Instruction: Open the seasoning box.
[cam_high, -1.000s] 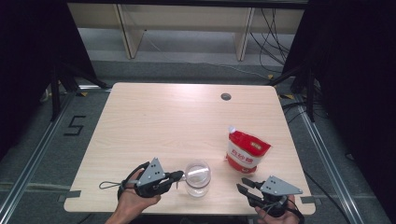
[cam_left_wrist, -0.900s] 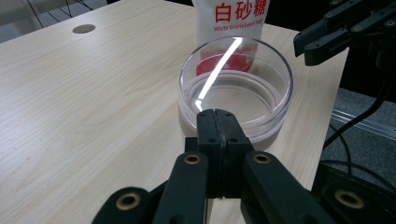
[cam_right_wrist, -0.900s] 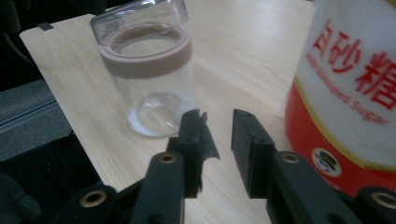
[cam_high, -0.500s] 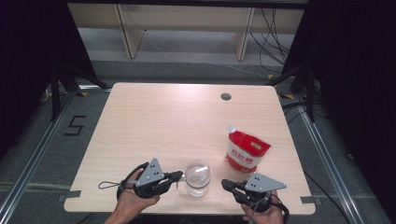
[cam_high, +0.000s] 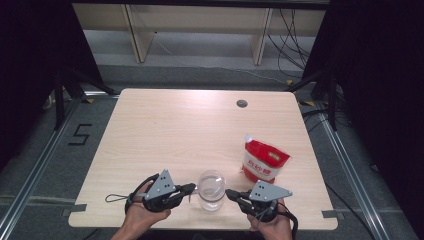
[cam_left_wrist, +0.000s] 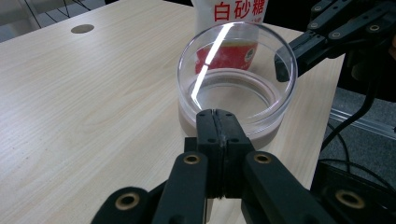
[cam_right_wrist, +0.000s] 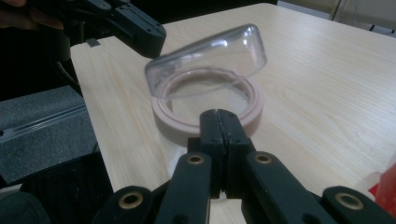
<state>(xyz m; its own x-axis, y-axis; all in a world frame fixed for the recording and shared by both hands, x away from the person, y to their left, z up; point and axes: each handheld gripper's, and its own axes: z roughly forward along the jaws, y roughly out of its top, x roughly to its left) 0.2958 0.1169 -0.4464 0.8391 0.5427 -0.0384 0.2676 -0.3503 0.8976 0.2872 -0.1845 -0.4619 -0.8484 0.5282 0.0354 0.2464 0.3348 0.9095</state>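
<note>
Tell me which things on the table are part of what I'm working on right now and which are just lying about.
In the job:
- clear round container with a pinkish base, between the two tools
- left tool, shut, tip at the container's near wall
- right tool, shut, tip close to the container's other side

Lying about:
- red and white pouch, standing apart to the right
- cable hole at the table's far edge

A light wooden table (cam_high: 165, 135) with rounded corners is seen, a round grommet hole (cam_high: 242, 103) set near its far edge. Two items are borne directly — a clear round container (cam_high: 211, 190) on a pinkish base near the front edge, and a red-and-white pouch (cam_high: 265, 162) standing to its right.
</note>
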